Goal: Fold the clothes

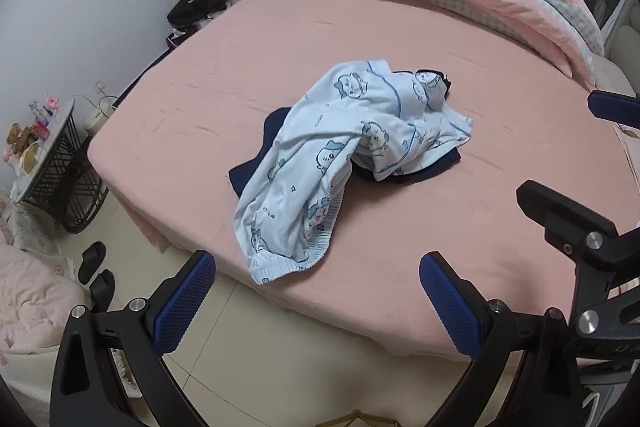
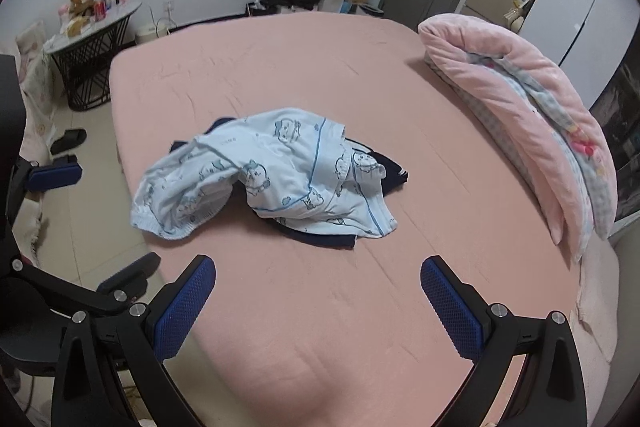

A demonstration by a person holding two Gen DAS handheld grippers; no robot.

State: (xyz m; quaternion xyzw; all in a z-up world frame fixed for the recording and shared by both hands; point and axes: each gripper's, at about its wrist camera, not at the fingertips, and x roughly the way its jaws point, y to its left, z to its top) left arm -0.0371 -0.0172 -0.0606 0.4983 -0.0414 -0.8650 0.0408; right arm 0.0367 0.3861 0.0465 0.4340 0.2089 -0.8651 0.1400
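Left wrist view: we hold both tongs, left (image 1: 318,301) and right (image 2: 318,301), spread apart and empty, short of the crumpled pyjamas (image 1: 340,155) heaped ahead on a navy garment (image 1: 416,173). Risk: a deep pinch grabs both layers together.

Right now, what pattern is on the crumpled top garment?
Light blue garment with cartoon animal prints; clearest in the right wrist view.
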